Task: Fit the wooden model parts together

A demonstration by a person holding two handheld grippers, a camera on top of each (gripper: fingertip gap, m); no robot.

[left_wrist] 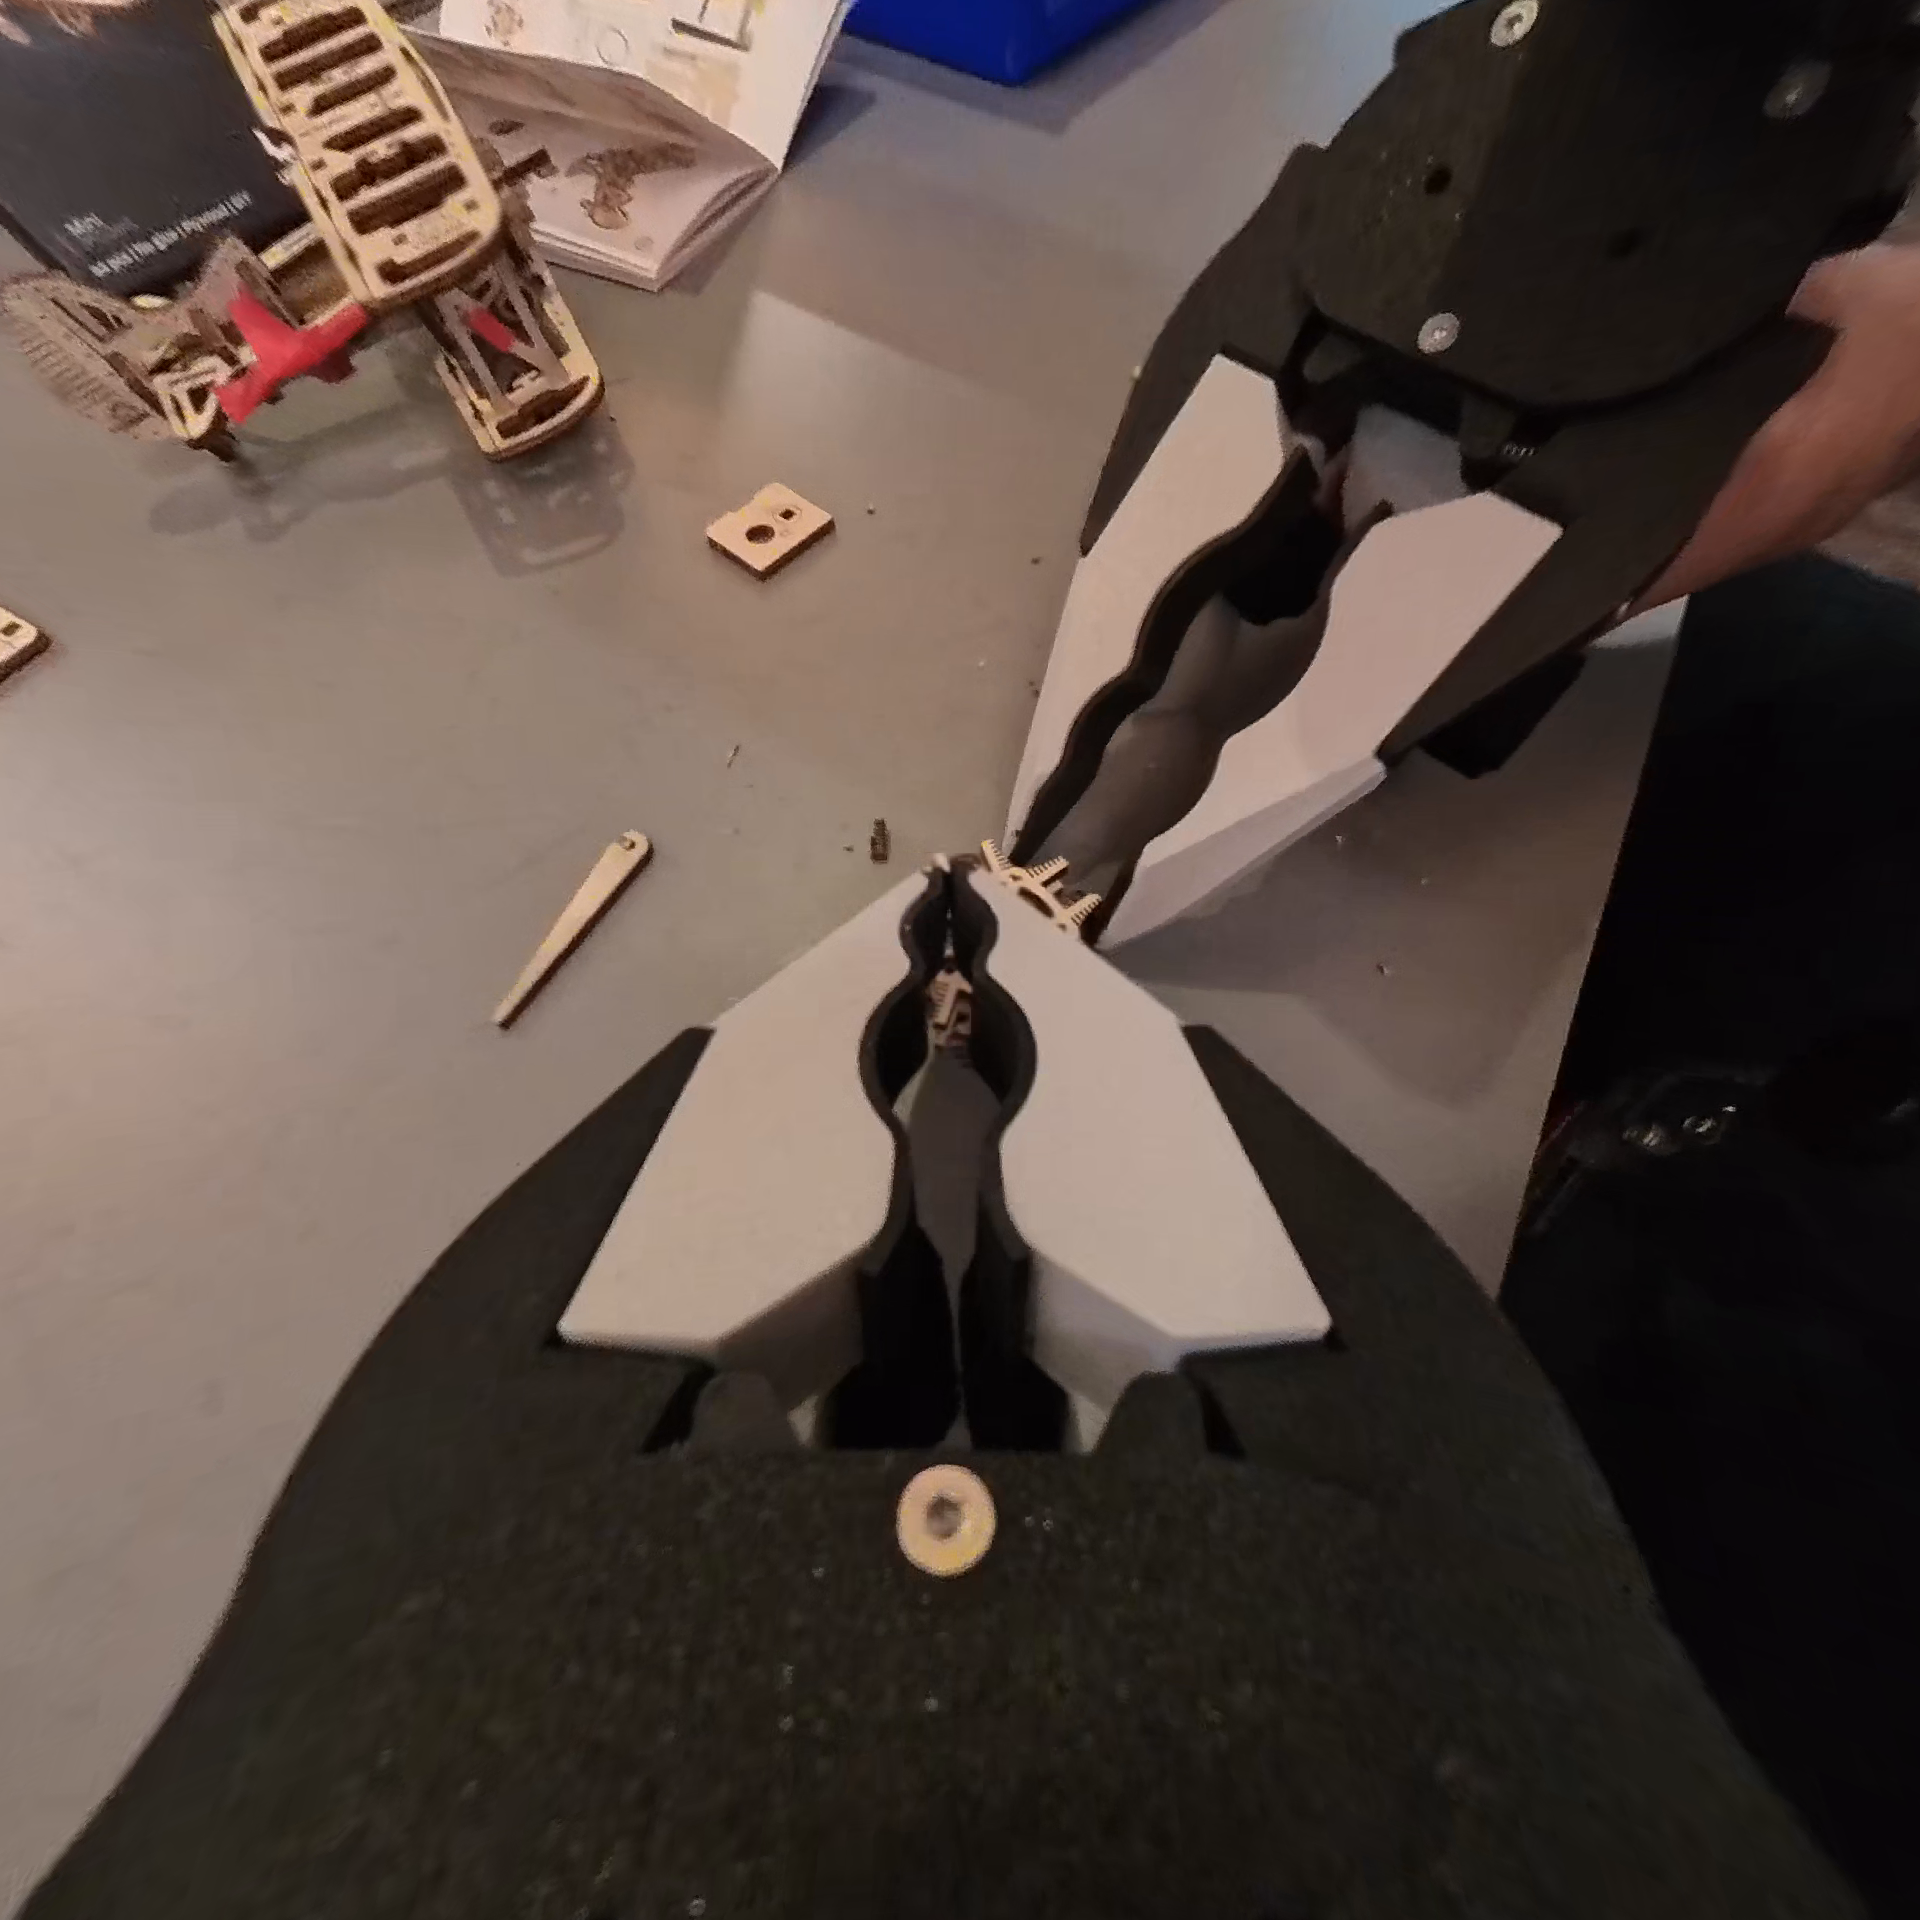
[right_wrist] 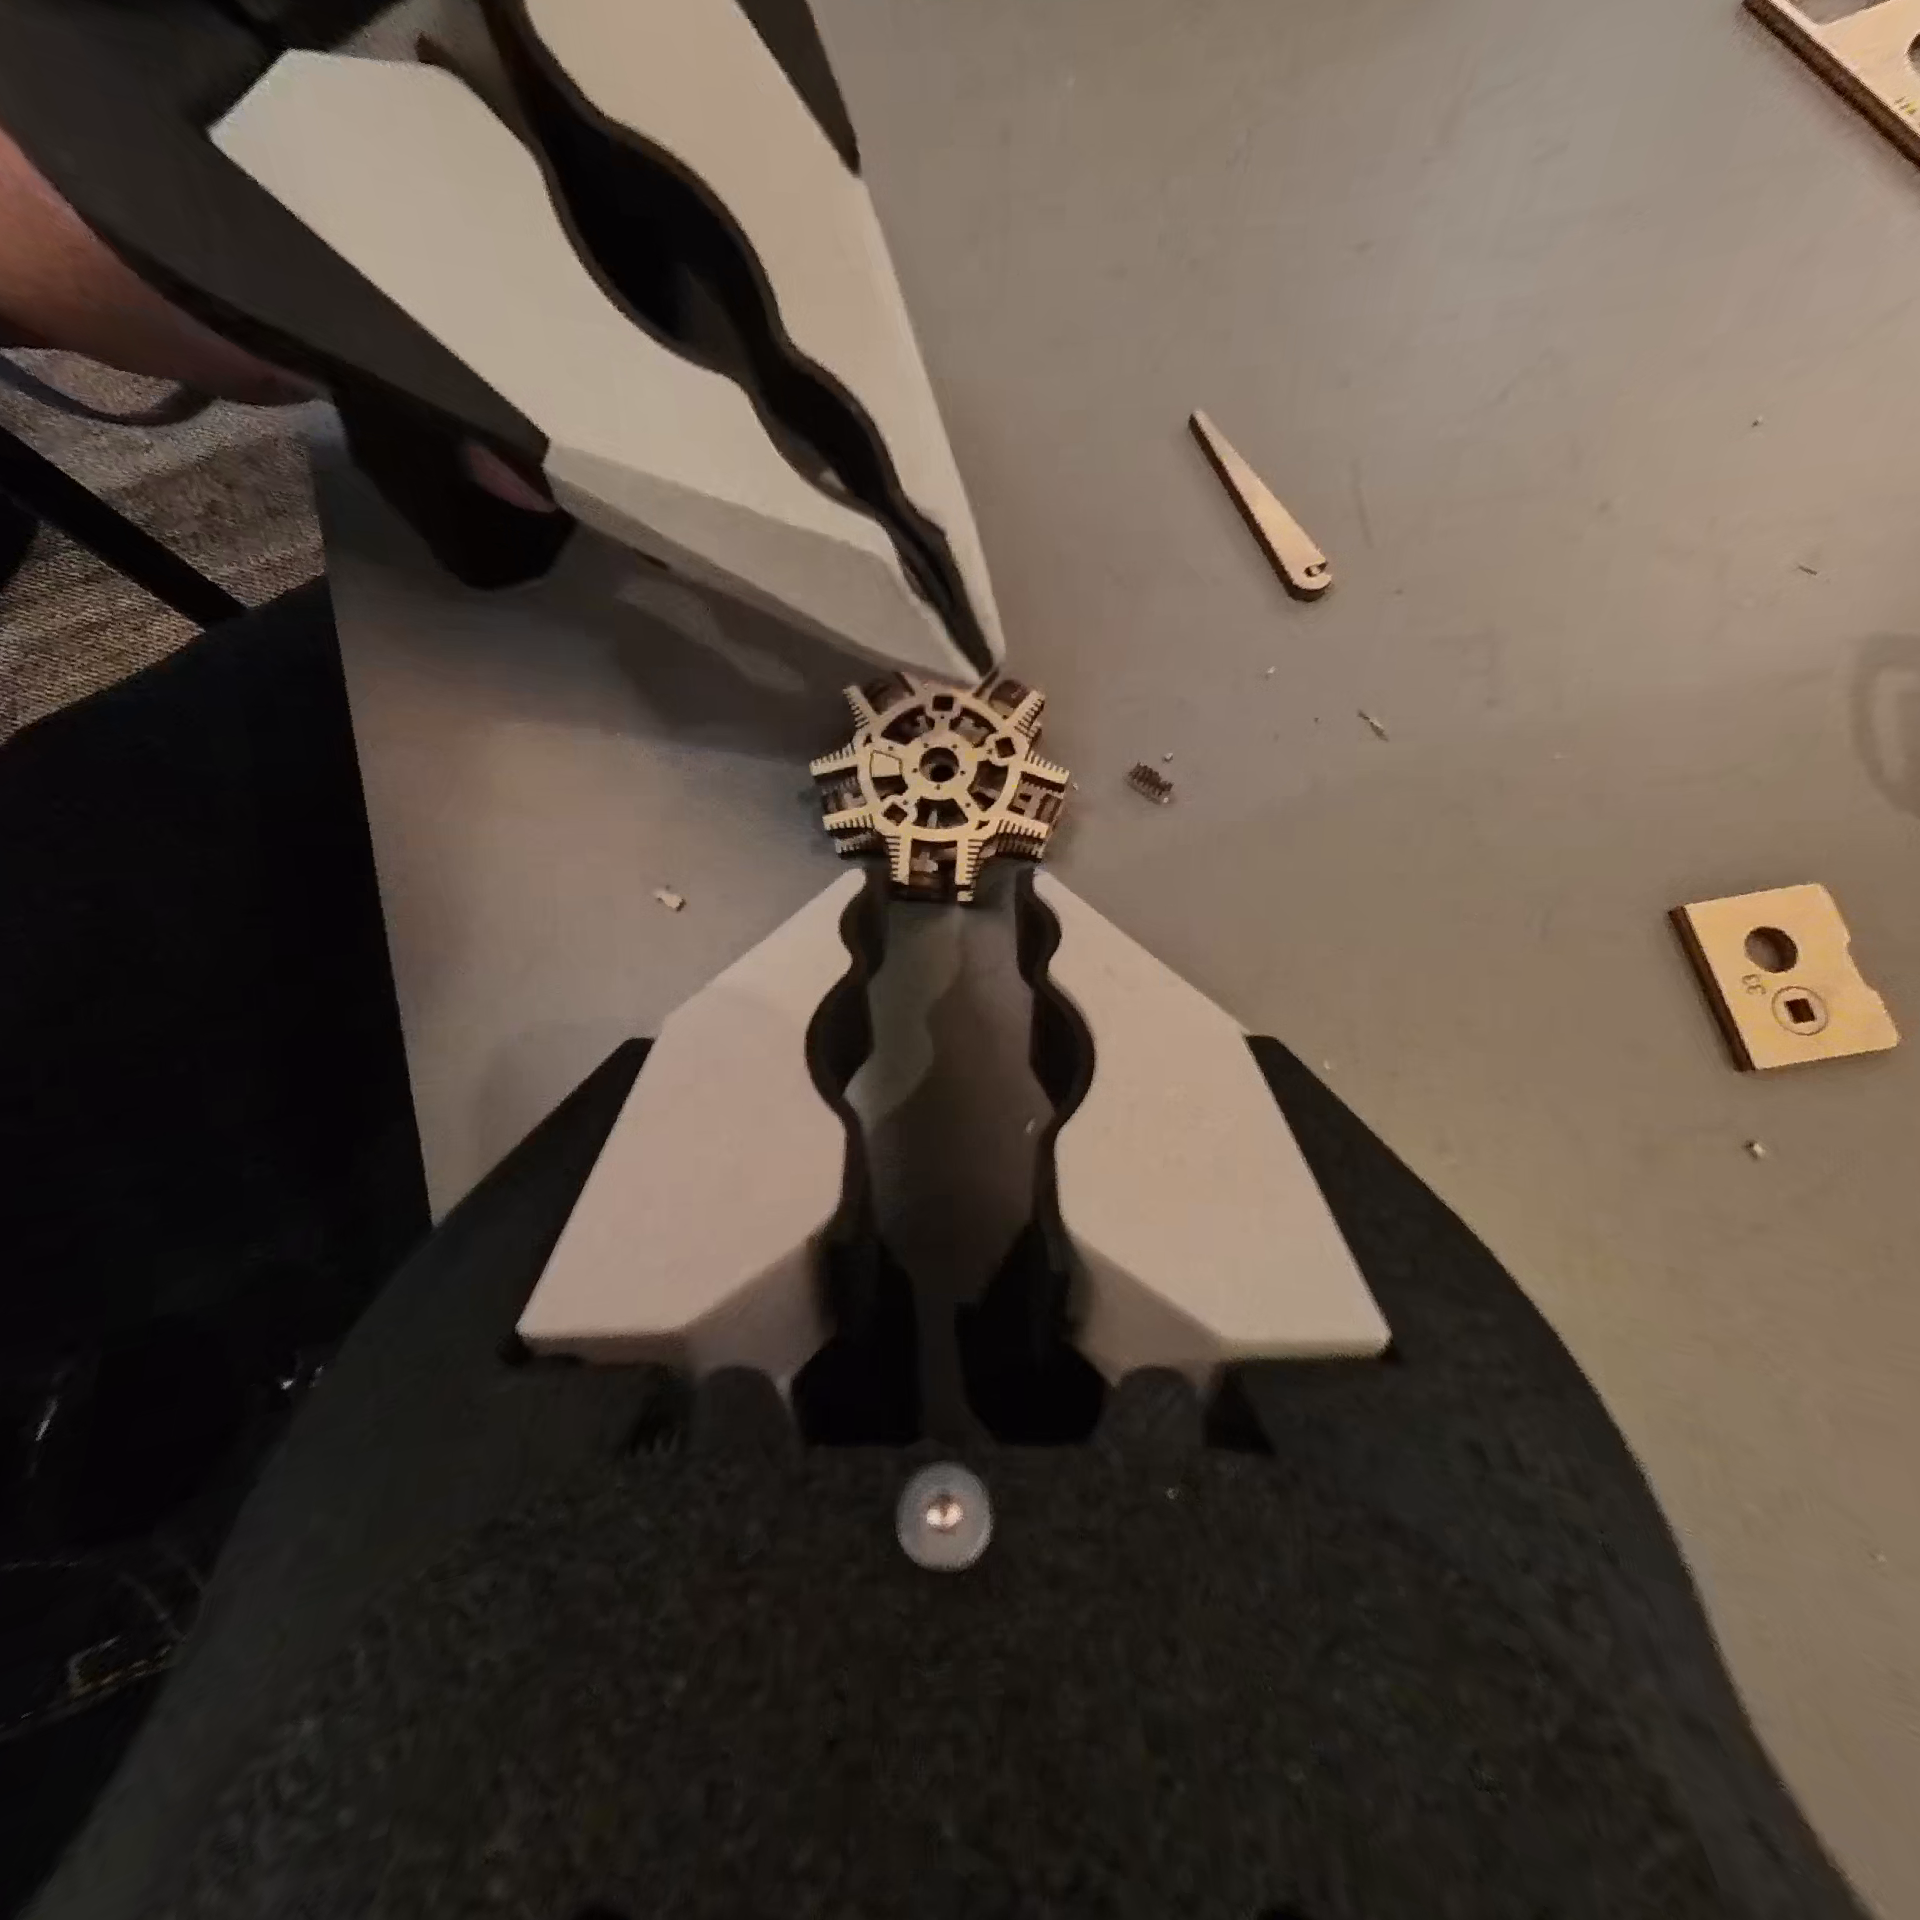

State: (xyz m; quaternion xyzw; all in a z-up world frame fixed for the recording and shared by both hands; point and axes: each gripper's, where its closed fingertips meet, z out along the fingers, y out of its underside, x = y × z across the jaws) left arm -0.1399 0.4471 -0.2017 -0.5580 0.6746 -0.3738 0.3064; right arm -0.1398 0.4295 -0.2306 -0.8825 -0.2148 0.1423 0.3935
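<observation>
Wooden model parts lie spread over a grey counter (left_wrist: 312, 831), the largest being a half-built plane-like model (left_wrist: 343, 239) with red pieces at the far left, standing before a dark box (left_wrist: 114, 135) and an open instruction booklet (left_wrist: 644, 135). Nearer in, the right gripper (right_wrist: 940, 883) grasps the small round toothed wooden piece (right_wrist: 940, 795) at its near edge between its white fingertips, holding it just above the counter near the counter's edge. The left gripper (left_wrist: 951, 883) meets that piece from the opposite side, its fingers nearly closed on a thin bit at the piece's rim; whether it truly clamps the piece I cannot tell. A square wooden plate (right_wrist: 1782, 977) with two holes lies well apart on bare counter. A tapered wooden stick (left_wrist: 577, 925) lies between plate and grippers. A tiny dark toothed scrap (right_wrist: 1148, 781) sits just beside the round piece, among scattered crumbs.
</observation>
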